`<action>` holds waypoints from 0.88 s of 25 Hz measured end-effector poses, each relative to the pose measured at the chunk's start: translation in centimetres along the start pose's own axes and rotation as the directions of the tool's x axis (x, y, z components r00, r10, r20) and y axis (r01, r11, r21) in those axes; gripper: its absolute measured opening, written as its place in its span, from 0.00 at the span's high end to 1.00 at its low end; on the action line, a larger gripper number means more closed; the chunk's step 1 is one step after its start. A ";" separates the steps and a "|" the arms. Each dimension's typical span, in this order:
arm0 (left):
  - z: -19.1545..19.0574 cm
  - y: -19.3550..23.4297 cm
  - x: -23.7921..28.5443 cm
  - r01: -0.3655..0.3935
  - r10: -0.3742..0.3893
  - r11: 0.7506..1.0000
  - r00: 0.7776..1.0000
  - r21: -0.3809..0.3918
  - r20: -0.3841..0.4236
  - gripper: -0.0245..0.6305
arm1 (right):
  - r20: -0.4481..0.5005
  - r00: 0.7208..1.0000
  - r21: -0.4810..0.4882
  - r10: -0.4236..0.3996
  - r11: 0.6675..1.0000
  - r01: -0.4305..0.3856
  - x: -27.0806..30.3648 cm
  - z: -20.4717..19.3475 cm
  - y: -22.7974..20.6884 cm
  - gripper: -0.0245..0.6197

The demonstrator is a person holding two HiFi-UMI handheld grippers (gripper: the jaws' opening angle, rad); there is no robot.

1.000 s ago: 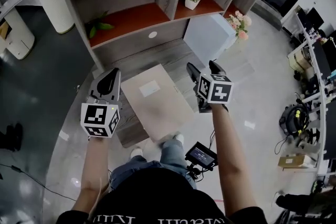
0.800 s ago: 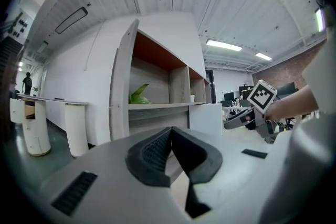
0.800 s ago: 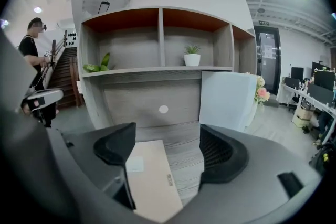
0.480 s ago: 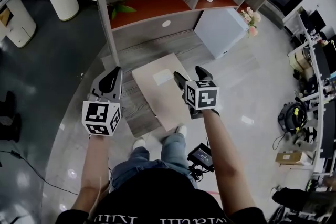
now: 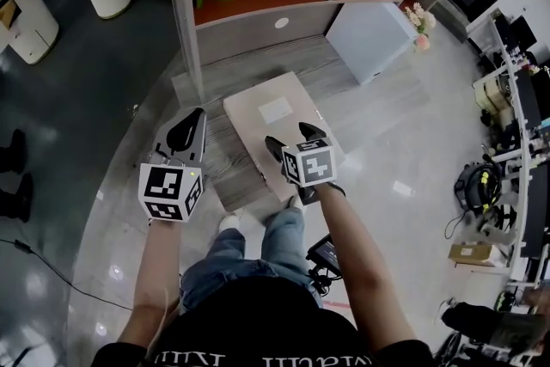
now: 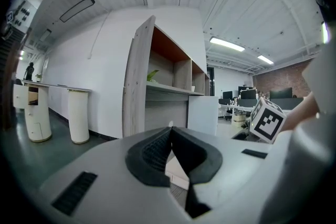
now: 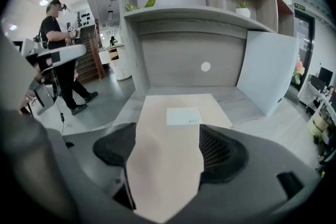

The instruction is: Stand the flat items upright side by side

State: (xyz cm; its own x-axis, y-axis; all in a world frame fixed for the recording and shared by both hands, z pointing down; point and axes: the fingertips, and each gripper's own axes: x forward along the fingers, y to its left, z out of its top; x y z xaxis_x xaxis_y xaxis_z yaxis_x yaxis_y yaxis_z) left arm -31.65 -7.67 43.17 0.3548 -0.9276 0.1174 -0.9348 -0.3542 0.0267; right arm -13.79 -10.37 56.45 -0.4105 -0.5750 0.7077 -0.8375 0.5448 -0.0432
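Wooden platform (image 5: 215, 94) bears one flat box (image 5: 277, 133); left gripper (image 5: 195, 113) closed, right gripper (image 5: 292, 136) spread.

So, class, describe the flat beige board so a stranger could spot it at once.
Find the big grey shelf unit with red-orange bays. On the low wooden platform before it lies the flat beige board, alone in bearing a white label.
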 end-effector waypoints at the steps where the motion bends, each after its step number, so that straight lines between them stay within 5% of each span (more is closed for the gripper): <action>1: -0.2 0.2 -0.2 -0.005 0.005 1.000 1.000 -0.001 -0.002 0.94 | -0.014 1.000 -0.009 -0.001 1.000 0.001 0.5 -0.6 0.4 0.36; 10: -1.3 2.9 -2.3 -0.075 0.075 0.996 0.997 -0.038 -0.015 0.94 | -0.140 0.990 -0.123 -0.010 0.992 -0.007 3.6 -3.9 4.1 0.36; 17: -2.2 2.9 -2.6 -0.076 0.075 0.997 0.996 -0.015 -0.038 0.94 | -0.199 0.963 -0.313 -0.184 0.943 0.116 6.4 -5.8 4.4 0.36; 22: -2.4 3.1 -2.7 -0.083 0.082 0.996 0.996 -0.020 -0.045 0.94 | -0.234 0.953 -0.327 -0.193 0.939 0.110 7.0 -6.3 4.3 0.35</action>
State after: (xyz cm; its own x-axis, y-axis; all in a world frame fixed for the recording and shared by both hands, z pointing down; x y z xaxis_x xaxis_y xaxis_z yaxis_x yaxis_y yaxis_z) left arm -35.61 -5.95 45.35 0.2755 -0.9472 0.1638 -0.9612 -0.2732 0.0369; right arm -17.97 -8.20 65.69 -0.1450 -0.5107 0.8474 -0.7133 0.6475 0.2682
